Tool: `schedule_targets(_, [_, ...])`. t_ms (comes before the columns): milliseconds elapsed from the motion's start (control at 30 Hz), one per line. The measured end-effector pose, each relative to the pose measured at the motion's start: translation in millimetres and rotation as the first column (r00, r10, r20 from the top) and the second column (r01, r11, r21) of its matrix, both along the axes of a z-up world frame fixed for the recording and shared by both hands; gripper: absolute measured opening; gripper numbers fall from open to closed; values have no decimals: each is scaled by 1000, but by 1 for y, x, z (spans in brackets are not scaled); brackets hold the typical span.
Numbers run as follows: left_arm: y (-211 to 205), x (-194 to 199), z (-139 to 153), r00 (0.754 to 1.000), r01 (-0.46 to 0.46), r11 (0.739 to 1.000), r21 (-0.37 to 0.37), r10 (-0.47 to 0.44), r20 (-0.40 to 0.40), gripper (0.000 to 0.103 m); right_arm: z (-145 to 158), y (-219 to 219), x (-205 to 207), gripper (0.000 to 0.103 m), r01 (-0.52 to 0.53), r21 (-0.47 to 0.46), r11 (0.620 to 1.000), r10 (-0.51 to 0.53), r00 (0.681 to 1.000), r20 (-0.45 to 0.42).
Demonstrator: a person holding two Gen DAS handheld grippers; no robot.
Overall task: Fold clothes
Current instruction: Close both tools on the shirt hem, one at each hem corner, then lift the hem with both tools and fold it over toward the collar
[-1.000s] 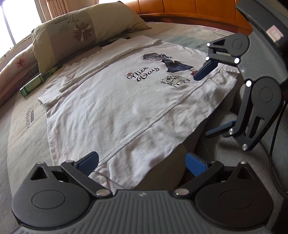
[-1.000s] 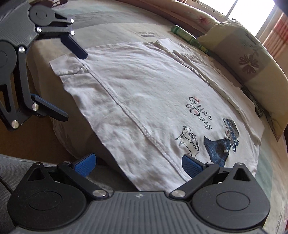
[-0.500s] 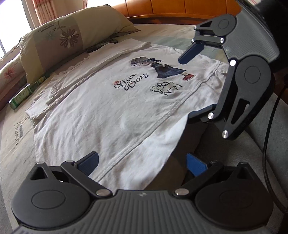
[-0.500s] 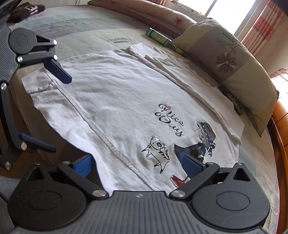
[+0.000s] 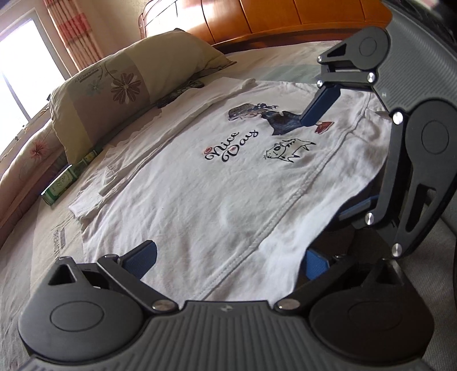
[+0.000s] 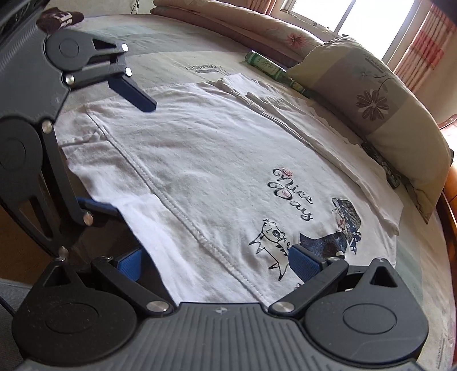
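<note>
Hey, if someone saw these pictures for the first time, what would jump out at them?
A white T-shirt printed with "Nice Day" and a cartoon cat lies spread flat across the bed, its near edge hanging over the side. Both the left gripper and the right gripper sit at that edge with jaws open, one finger above the cloth and one below. A flowered pillow lies beyond the shirt.

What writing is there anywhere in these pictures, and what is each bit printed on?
"Nice Day": on the white T-shirt, beside its cartoon print.
"DREAMCITY": on the pillow, along its top band.
"DREAMCITY" also seems printed on the bed sheet, seen upside down; partly blurred.
Green box beside the pillow: its label is too small to read.
Dark cloth at the far corner: pale letters, unreadable.
</note>
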State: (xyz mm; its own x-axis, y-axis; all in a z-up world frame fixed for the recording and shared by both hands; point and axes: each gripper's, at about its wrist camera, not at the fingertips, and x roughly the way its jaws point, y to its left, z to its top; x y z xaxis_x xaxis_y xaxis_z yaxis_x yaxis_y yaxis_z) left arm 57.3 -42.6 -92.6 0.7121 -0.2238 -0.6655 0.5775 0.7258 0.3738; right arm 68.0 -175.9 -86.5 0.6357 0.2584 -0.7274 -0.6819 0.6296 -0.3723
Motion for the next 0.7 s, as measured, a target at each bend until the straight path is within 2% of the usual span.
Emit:
schedule_targets(167, [8, 3, -2, 999, -20, 1000, 15, 20, -25, 102, -2, -21, 2, 103, 65, -74, 995, -58, 994, 90])
schedule_targets(300, [1, -1, -7, 1000, -12, 1000, 20, 13, -25, 102, -2, -35, 1, 103, 100, -84, 991, -90, 990, 106])
schedule_targets(433, [-17, -1, -7, 1000, 22, 999, 28, -22, -4, 102, -5, -17, -10, 103, 46, -113, 993, -29, 989, 147])
schedule_targets(567, [-29, -1, -10, 996, 71, 993, 90, -75, 43, 102, -7, -9, -11, 103, 18, -127, 992, 5, 985, 174])
schedule_targets(700, [-9, 2, -10, 995, 22, 987, 161, -37, 94, 102, -7, -33, -4, 103, 83, -168, 982, -49, 979, 197])
